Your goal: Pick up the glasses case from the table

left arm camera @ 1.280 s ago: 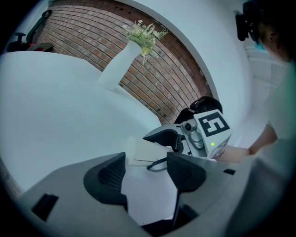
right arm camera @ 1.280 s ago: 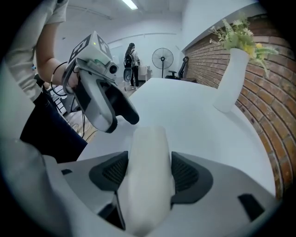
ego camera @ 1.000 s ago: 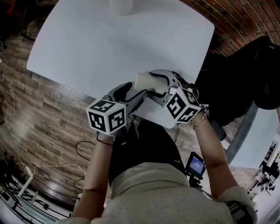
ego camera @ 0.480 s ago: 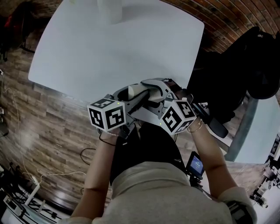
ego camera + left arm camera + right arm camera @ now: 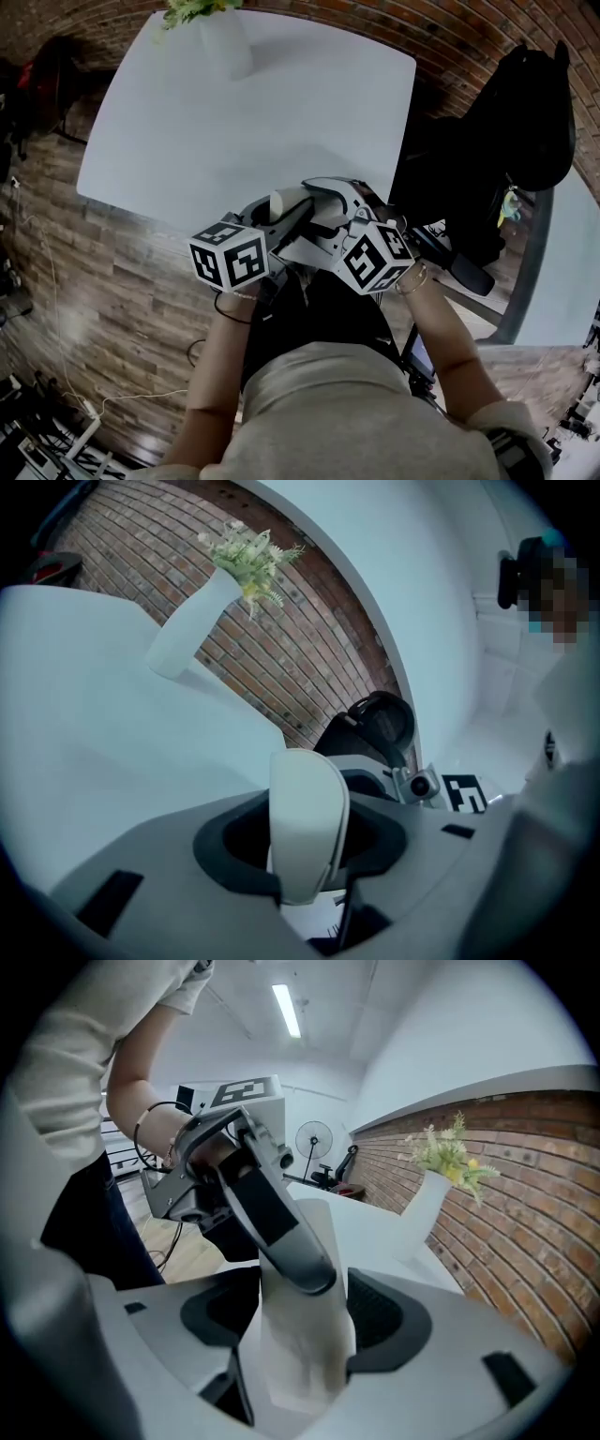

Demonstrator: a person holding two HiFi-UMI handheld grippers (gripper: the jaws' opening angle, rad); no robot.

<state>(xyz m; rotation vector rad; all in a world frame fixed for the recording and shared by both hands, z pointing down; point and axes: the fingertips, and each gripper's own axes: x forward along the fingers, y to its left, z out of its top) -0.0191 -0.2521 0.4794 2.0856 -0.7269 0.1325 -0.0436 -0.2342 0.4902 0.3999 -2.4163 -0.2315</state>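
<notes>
Spanning the gap between both tools, the glasses case (image 5: pixel 284 203) is a smooth white hard shell with rounded ends and a seam along its side. It is held up over the near edge of the table (image 5: pixel 281 103), close to the person's body. The left gripper (image 5: pixel 302 855) has just been closing its jaws, and its pads now pinch one rounded end of the case, which stands upright between them. The right gripper (image 5: pixel 305 1321) clamps the other end with its jaws set wide across the shell, and one finger of the left gripper lies across the case in front of it.

The white tabletop is bare from the case to the far side, where a white vase (image 5: pixel 225 42) of flowers (image 5: pixel 192 9) stands near the far edge. Wooden floor (image 5: pixel 122 272) lies to the left, brick wall (image 5: pixel 450 37) beyond. Both bare forearms reach forward from the body, grippers angled inward toward each other and tipped down, marker cubes facing up
</notes>
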